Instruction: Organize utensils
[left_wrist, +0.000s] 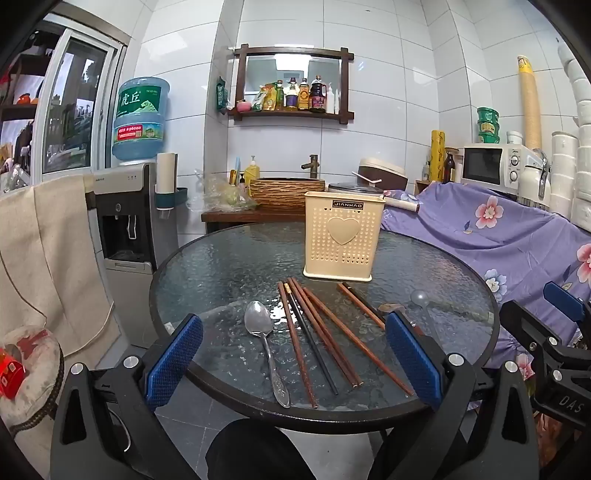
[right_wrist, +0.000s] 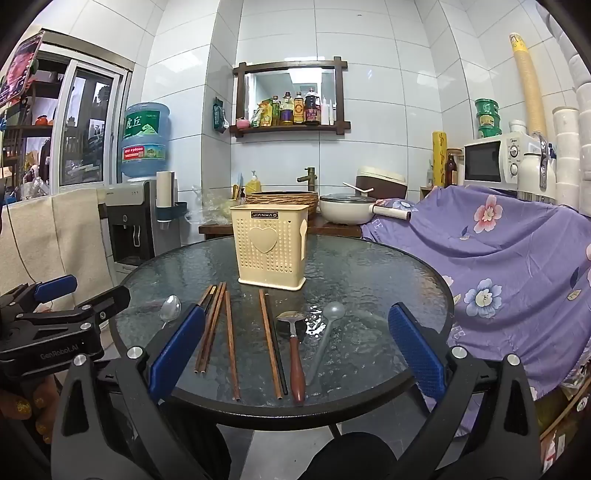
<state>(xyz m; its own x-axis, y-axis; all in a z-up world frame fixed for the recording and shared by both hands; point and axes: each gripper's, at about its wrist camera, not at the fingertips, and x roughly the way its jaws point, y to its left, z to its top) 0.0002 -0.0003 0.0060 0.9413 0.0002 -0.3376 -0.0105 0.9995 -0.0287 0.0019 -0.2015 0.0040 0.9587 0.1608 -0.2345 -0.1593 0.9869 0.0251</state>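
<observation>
A beige perforated utensil holder (left_wrist: 341, 240) (right_wrist: 271, 247) stands upright at the middle of the round glass table (left_wrist: 207, 266) (right_wrist: 369, 266). In front of it lie several brown and black chopsticks (left_wrist: 317, 339) (right_wrist: 229, 339), a steel spoon (left_wrist: 260, 326) (right_wrist: 170, 308), a wooden-handled spoon (right_wrist: 295, 354) and a clear plastic spoon (right_wrist: 328, 325) (left_wrist: 421, 299). My left gripper (left_wrist: 295, 358) is open and empty above the near table edge, over the steel spoon and chopsticks. My right gripper (right_wrist: 295, 354) is open and empty, over the wooden-handled spoon.
A water dispenser (left_wrist: 129, 206) and a cloth-draped chair (left_wrist: 48, 258) stand to the left. A purple floral cover (right_wrist: 498, 258) lies to the right. Behind the table are a basin (right_wrist: 282, 199), a pot (right_wrist: 347, 208) and a microwave (right_wrist: 495, 164).
</observation>
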